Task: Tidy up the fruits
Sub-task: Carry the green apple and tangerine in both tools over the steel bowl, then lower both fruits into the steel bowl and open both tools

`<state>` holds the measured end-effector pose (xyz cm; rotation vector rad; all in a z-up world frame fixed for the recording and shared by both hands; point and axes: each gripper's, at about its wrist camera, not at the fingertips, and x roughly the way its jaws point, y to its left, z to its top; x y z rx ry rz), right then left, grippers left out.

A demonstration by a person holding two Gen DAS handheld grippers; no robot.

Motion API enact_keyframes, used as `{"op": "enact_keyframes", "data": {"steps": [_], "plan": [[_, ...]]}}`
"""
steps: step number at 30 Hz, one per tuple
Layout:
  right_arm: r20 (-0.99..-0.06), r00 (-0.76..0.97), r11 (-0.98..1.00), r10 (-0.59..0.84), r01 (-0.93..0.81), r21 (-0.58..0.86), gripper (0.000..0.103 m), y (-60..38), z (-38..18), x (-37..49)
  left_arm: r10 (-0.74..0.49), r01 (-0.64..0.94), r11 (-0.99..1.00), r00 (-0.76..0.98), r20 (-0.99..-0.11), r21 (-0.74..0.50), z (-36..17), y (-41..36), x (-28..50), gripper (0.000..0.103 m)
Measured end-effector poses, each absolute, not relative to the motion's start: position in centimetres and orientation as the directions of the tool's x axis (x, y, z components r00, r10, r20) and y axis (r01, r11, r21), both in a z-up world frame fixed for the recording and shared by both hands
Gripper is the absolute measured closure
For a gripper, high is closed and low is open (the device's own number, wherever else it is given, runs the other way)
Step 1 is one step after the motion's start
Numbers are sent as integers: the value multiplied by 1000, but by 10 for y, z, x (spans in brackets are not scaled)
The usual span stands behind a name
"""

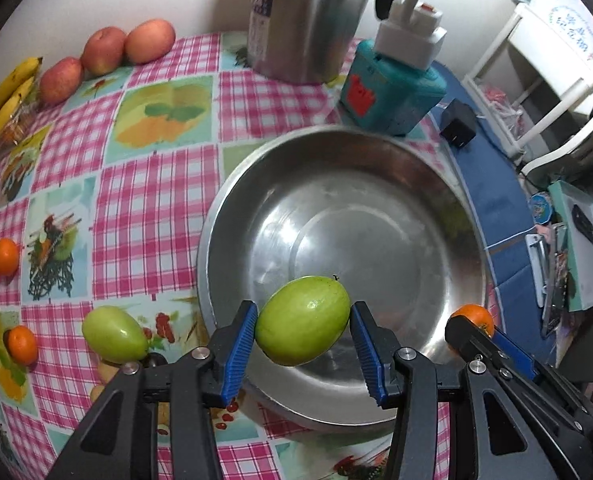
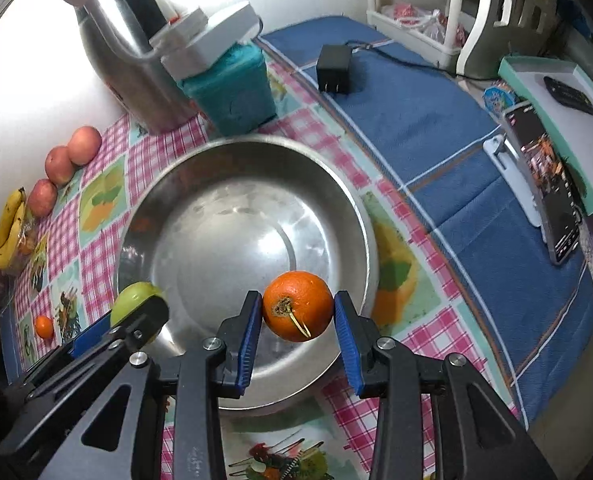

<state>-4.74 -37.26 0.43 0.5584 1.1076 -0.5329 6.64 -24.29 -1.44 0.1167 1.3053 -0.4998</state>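
My left gripper (image 1: 302, 322) is shut on a green fruit (image 1: 302, 320), held over the near part of a wide steel bowl (image 1: 448, 184). My right gripper (image 2: 298, 312) is shut on an orange (image 2: 298, 306) with a short stem, also above the steel bowl (image 2: 232, 160), which holds no fruit. Each gripper shows in the other's view: the right one (image 1: 476, 328) with its orange (image 1: 472, 314) at the bowl's right rim, the left one (image 2: 136, 316) with its green fruit (image 2: 134, 298) at the left rim.
On the checked tablecloth (image 1: 136, 200) lie a second green fruit (image 1: 114, 334), two small oranges (image 1: 6, 256) (image 1: 22, 345), three apples (image 1: 104, 50) and bananas (image 1: 0, 100). A steel kettle (image 1: 308, 20), a teal box (image 1: 392, 92) and a black charger (image 1: 458, 124) stand behind the bowl.
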Motion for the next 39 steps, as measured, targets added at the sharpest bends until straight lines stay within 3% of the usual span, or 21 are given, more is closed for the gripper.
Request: {"op": "enact_keyframes", "data": {"steps": [20, 24, 30, 39], "plan": [[-957, 273, 777, -95, 621, 100, 64, -360, -14, -35, -317, 376, 897, 181, -931, -232, -1, -227, 69, 51], [-955, 278, 781, -104, 617, 95, 64, -358, -11, -36, -311, 362, 904, 192, -931, -228, 4, -216, 72, 44], [-946, 300, 786, -125, 611, 90, 55, -357, -2, -37, -292, 336, 919, 226, -929, -207, 15, -196, 76, 36], [-934, 327, 802, -142, 591, 85, 55, -347, 8, -40, -214, 262, 955, 279, -936, -140, 22, -151, 83, 35]]}}
